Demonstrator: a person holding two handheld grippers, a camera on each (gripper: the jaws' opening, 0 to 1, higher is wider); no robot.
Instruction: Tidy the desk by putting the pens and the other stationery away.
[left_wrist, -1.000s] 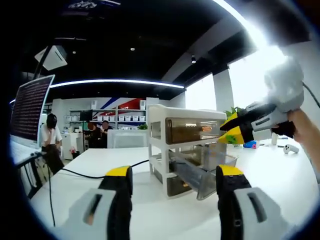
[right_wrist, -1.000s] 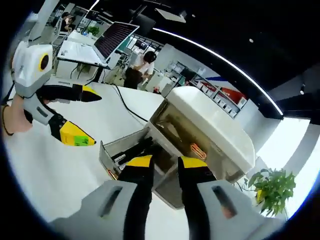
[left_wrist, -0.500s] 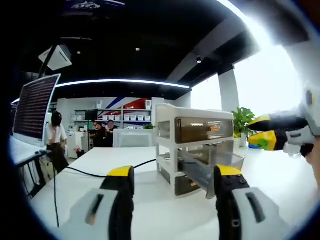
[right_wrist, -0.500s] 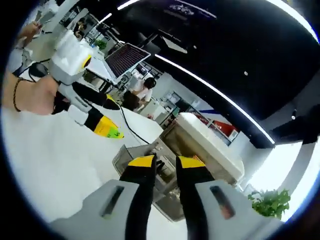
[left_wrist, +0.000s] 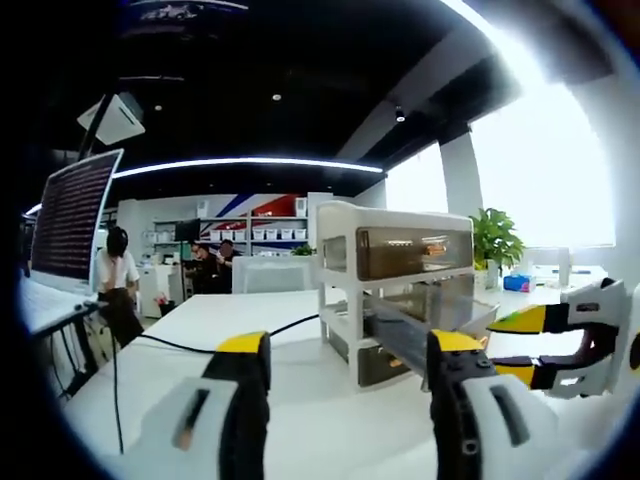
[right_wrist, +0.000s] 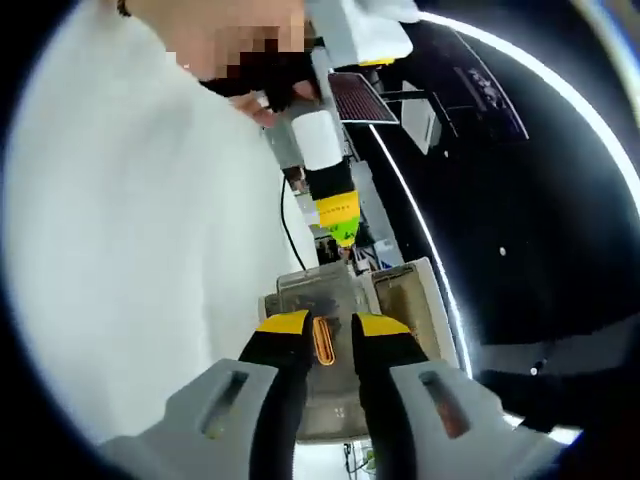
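We hold the left gripper (left_wrist: 340, 350) low over the white desk (left_wrist: 200, 330), jaws spread wide and empty, facing the drawer unit (left_wrist: 395, 290). Its middle drawer (left_wrist: 425, 335) stands pulled out toward us, presumably to receive stationery. The right gripper (right_wrist: 318, 335), beside the unit, has its jaws nearly closed; an orange paper clip (right_wrist: 322, 340) sits between them, though we cannot tell whether they grip it. A black cable (left_wrist: 200, 345) runs across the desk from the unit's left side. The monitor (left_wrist: 75, 215) stands further left.
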